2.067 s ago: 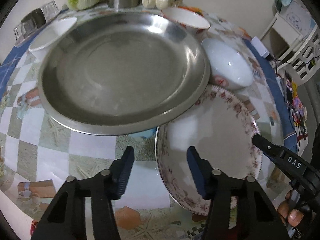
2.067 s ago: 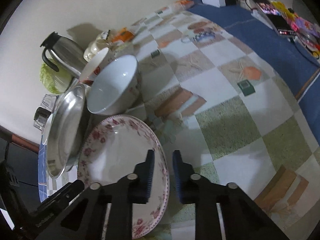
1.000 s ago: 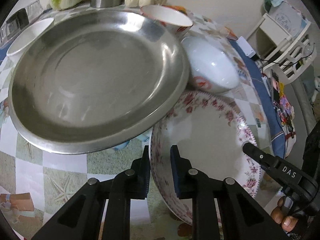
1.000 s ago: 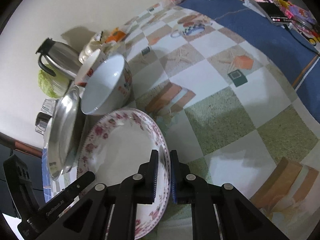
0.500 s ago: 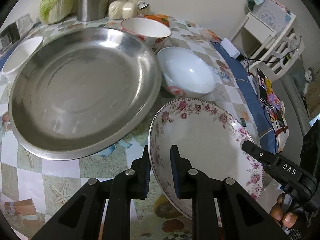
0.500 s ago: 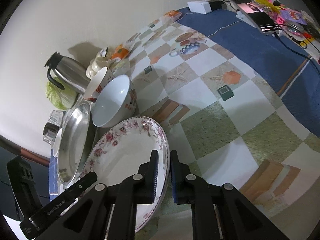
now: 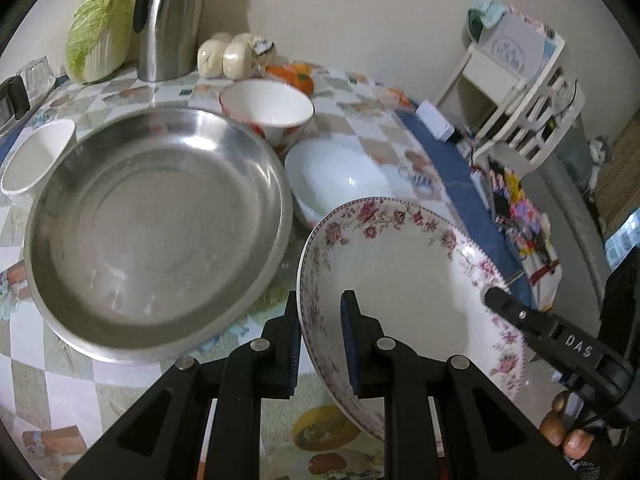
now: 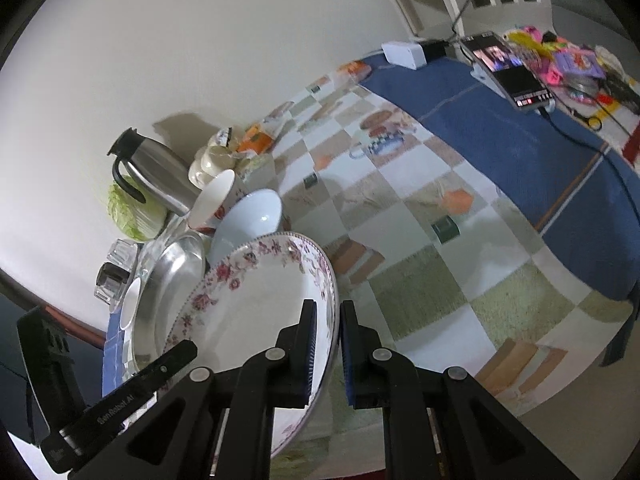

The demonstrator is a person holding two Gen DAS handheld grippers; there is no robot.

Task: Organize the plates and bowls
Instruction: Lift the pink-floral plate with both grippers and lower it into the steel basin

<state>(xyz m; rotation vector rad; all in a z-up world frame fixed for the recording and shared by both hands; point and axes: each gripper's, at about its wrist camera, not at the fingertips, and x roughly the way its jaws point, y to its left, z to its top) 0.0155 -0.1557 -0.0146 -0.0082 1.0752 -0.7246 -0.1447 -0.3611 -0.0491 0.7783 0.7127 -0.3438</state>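
Observation:
A white plate with a pink flower rim (image 7: 400, 276) (image 8: 256, 304) hangs tilted above the checked tablecloth, held from two sides. My left gripper (image 7: 320, 340) is shut on its left rim. My right gripper (image 8: 326, 348) is shut on the opposite rim and shows at the right of the left wrist view (image 7: 504, 304). A big steel plate (image 7: 156, 236) (image 8: 168, 280) lies to the left. Behind the flowered plate sit a white bowl (image 7: 340, 176) (image 8: 252, 220) and a red-patterned bowl (image 7: 266, 110) (image 8: 214, 200). A small white bowl (image 7: 36, 156) stands at the far left.
Along the wall stand a steel jug (image 7: 170, 20), a cabbage (image 7: 98, 32), buns (image 7: 228, 58) and an orange packet (image 7: 294, 74). The right end of the table (image 8: 460, 248) has a blue cloth, a phone (image 8: 508, 68) and cables. A white shelf unit (image 7: 516, 92) stands beyond.
Both grippers closed on the flowered plate's rim, then raised it off the table; it now hangs higher and clear of the steel plate's edge.

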